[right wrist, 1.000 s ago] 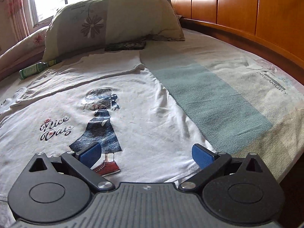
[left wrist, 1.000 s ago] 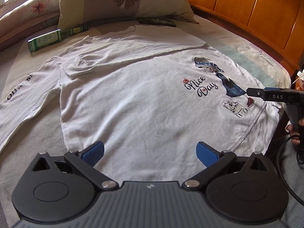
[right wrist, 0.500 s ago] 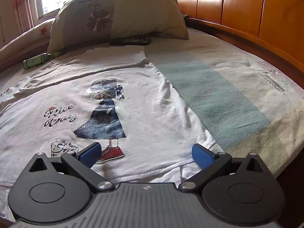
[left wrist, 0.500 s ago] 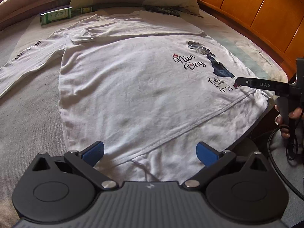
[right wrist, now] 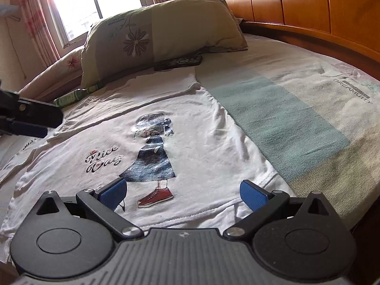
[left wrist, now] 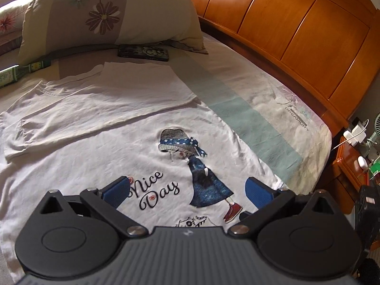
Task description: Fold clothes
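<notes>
Your left hand-held gripper (left wrist: 187,191) hangs over the printed front of the white long-sleeved shirt (left wrist: 95,142), its blue pads (left wrist: 116,191) spread wide with nothing between them; the "Nice Day" lettering (left wrist: 154,190) and the girl in the blue dress (left wrist: 204,185) show in the gap. Your right hand-held gripper (right wrist: 182,193) is just as wide open and also empty, poised above the shirt's hem near the bed's edge, with the red sneaker of the print (right wrist: 155,197) between its fingers. The shirt lies face up and spread flat on the bed (right wrist: 296,118), one sleeve folded across the chest toward the pillow (left wrist: 106,19), the other sleeve trailing off to the left in the right wrist view. In that same view part of your left tool pokes in from the left edge, above the shirt. Beyond the shirt a dark patterned case (left wrist: 143,53) lies flat at the foot of the pillow, and a green bottle (right wrist: 76,96) lies on its side beside the shirt's shoulder. The orange wooden headboard (left wrist: 296,35) curves along the far side, and a nightstand (left wrist: 351,163) with chargers sits past the bed's corner.
</notes>
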